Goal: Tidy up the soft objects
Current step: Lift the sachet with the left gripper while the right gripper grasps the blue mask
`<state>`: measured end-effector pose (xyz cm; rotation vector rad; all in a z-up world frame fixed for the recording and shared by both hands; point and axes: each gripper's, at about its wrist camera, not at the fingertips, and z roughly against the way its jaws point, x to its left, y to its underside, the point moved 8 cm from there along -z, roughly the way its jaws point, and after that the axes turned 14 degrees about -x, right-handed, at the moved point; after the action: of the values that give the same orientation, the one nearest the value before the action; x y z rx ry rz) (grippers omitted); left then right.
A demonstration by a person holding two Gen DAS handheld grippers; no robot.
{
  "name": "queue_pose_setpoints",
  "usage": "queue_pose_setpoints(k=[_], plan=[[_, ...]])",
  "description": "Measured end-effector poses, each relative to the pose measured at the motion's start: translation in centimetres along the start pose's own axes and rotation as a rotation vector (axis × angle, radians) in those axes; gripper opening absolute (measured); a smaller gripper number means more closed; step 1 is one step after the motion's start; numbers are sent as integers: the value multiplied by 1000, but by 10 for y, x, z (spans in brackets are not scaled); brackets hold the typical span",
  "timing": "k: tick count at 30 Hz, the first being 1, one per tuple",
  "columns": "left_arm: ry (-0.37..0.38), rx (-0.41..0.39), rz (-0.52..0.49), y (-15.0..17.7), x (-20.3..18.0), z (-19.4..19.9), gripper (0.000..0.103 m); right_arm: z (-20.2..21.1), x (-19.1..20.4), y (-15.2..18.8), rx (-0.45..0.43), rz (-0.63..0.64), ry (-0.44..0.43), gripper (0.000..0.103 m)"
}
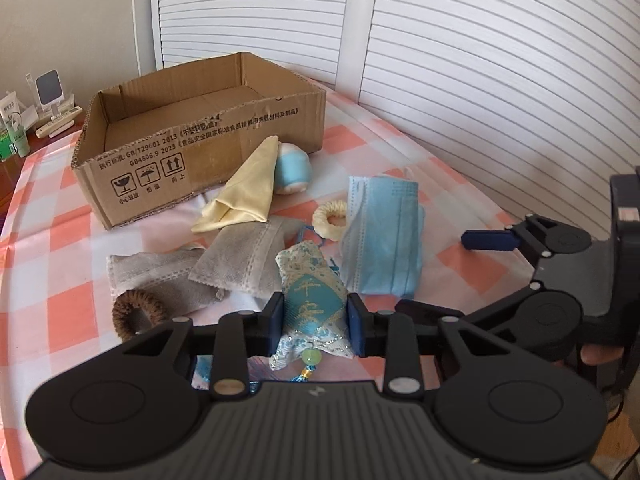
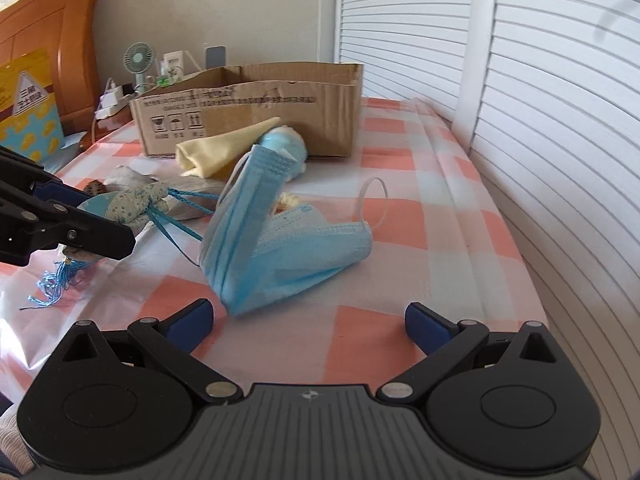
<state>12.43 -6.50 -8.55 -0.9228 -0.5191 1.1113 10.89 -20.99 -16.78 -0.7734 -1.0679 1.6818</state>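
your left hand-held gripper (image 1: 316, 322) pinches the sachet (image 1: 314, 296), just right of the grey pouches (image 1: 236, 260). your right hand-held gripper (image 2: 308, 326) is spread wide, right of the sachet, just before the face mask (image 2: 280, 236). the cardboard box (image 1: 200, 136) sits beyond the sachet.

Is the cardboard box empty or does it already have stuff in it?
Empty, as far as visible: the cardboard box shows bare floor in the left wrist view; its near inside corner is hidden. The soft items lie outside on the checked cloth.

Matt cardboard box (image 1: 208, 120), glossy brocade sachet (image 1: 314, 304)
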Motion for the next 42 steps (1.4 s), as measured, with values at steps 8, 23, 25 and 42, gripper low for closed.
queue_pose_setpoints(k=[8,23,25,42], plan=[[-26,19,-18,16,17,14,31,-9,27,-11,0,9,-82,103],[-48,24,0,29,39,26,31,-39,42,-25,7,-53,-97,103],[-48,24,-1,29,41,26,31,-41,41,-26,12,-39,-83,103],[-28,30,-23,26,43,26,31,-28,37,-31,31,-9,-15,37]])
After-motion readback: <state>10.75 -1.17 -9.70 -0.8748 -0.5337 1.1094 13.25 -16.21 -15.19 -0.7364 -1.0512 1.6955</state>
